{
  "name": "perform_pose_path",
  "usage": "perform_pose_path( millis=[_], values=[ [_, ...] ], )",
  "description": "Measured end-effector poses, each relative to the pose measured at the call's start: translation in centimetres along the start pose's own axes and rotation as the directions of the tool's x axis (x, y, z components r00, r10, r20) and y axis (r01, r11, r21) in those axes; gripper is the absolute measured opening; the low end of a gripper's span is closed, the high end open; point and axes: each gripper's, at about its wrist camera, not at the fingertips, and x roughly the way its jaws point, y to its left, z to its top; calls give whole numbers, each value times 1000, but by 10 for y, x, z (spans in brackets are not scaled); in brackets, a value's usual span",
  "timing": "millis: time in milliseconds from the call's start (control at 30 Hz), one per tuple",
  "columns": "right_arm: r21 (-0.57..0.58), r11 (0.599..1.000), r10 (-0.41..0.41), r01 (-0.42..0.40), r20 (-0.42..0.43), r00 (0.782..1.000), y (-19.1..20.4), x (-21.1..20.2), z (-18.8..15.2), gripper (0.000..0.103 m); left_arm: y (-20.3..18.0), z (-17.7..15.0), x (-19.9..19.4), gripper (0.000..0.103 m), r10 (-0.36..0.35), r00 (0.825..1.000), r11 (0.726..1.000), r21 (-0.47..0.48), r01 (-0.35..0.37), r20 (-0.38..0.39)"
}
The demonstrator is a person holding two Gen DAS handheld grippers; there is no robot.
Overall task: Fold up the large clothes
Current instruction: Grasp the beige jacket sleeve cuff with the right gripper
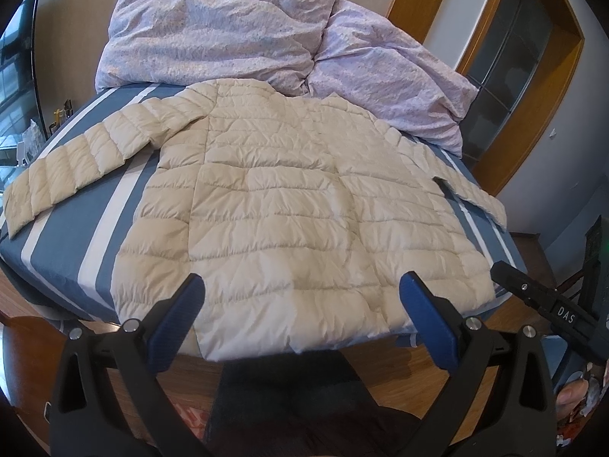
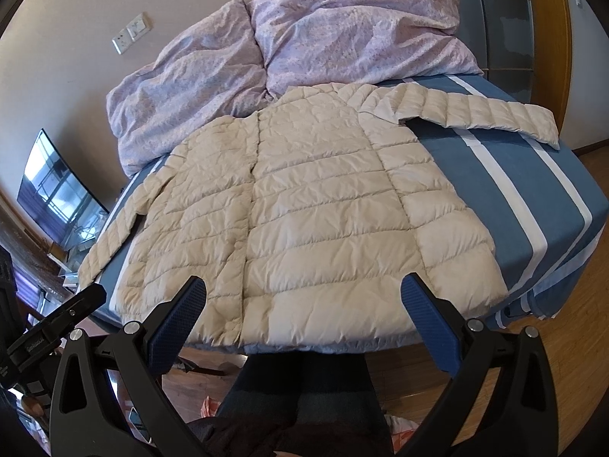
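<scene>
Left wrist view. Left gripper (image 1: 300, 297): blue-padded jaws spread wide, holding nothing, poised just short of the hem. Cream quilted jacket (image 1: 289, 198): laid flat across the blue-and-white striped bed (image 1: 72, 251), hem at the near edge, both sleeves spread outward, collar toward the lilac duvet (image 1: 236, 30) heaped at the far end. Right gripper: only its black body shows at the right margin; its jaws are cut off in this view.

Right wrist view. Right gripper (image 2: 302, 297): jaws likewise spread, empty, just off the hem. Jacket (image 2: 316, 198): same lie; one sleeve stretches across the bare stripes to the right, the other trails off the left edge of the bed (image 2: 495, 190).

Step, judged: spreading finished, no fold begun. Next move would need each gripper to pinch a side or sleeve and carry it inward over the body; slippery padded fabric wants a deep bite.

Hard to make out: whether front or back faces up; the left sleeve's cuff; floor clutter below the grippers.
</scene>
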Motion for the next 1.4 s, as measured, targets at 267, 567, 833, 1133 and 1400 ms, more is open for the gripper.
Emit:
perform_pose_path(
  millis=[267, 567, 833, 1133, 1400],
  values=[
    [42, 997, -71, 71, -10, 997, -24, 36, 29, 102, 12, 32, 46, 101, 84, 996, 996, 12, -84, -29],
    [142, 964, -219, 224, -44, 975, -94, 84, 83, 102, 25, 77, 102, 101, 254, 967, 964, 78, -253, 0],
    [269, 851, -456, 451, -49, 889, -194, 101, 153, 102, 39, 110, 153, 101, 400, 916, 909, 123, -399, 20],
    [400, 682, -630, 612, -103, 770, -308, 109, 199, 97, 57, 114, 197, 101, 530, 848, 838, 160, -522, -5],
    [556, 656, -527, 511, -147, 837, -370, 113, 196, 80, 62, 109, 207, 101, 528, 849, 840, 162, -518, -23]
  ],
)
